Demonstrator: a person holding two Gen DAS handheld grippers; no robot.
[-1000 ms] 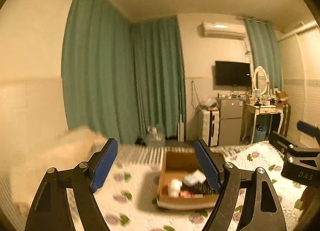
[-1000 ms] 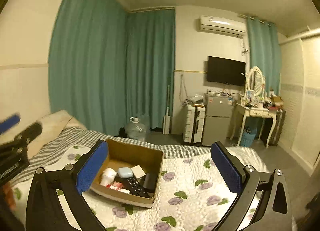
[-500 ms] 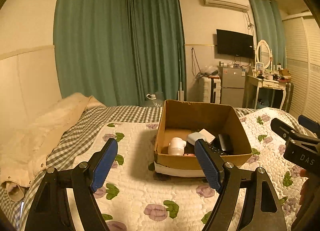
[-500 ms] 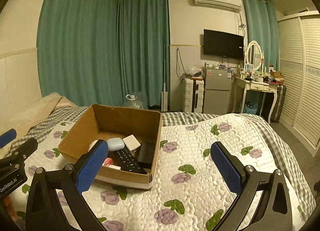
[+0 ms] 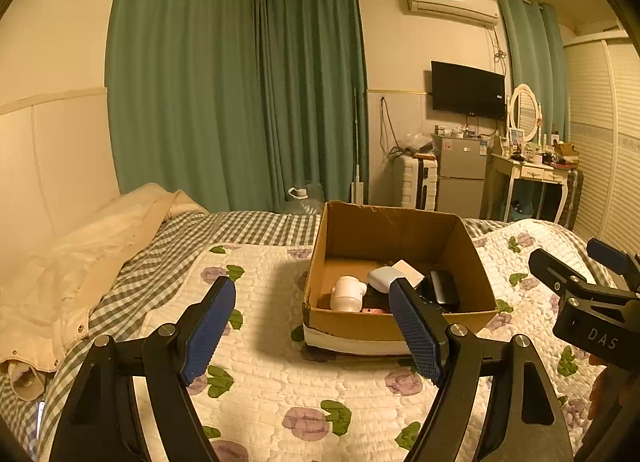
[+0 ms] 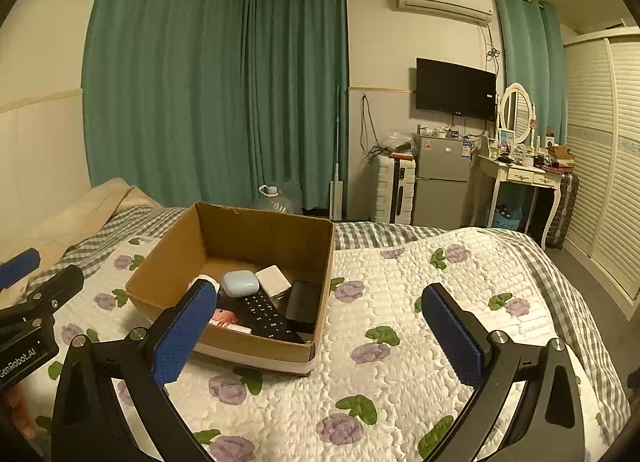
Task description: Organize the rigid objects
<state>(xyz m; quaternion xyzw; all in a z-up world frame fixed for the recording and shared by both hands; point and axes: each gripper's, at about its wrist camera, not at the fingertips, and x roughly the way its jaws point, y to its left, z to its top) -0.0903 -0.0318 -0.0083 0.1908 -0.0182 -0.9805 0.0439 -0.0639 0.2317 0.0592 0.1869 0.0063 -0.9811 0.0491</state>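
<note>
The bed (image 6: 400, 382) carries a white quilt (image 5: 280, 382) printed with purple flowers and green leaves. A grey checked sheet (image 5: 168, 246) shows along the quilt's edges, and a cream blanket (image 5: 80, 262) lies bunched on the side of the bed left of the box.

The landmark is an open cardboard box (image 6: 168, 262) standing on the quilt; a white band runs along the bottom of its near wall. All task items lie inside the box:
- A black remote control (image 6: 266, 314) lies flat near the front wall, buttons up.
- A black flat case (image 6: 303, 306) lies just to the right of the remote, against the right wall.
- A white bottle (image 5: 348, 298) lies on its side in the front left part of the box.
- A pale blue earbud case (image 6: 239, 283) rests on top of the other items, near the middle.
- A white square block (image 6: 273, 280) sits just beside the blue case, toward the back.
- A pink packet (image 6: 224, 318) lies at the front, partly hidden.

The left gripper (image 5: 312, 330) hangs above the quilt in front of the box's left corner, fingers spread wide, holding nothing. The right gripper (image 6: 316, 336) hangs in front of the box's right corner, fingers likewise wide apart and holding nothing.
</note>
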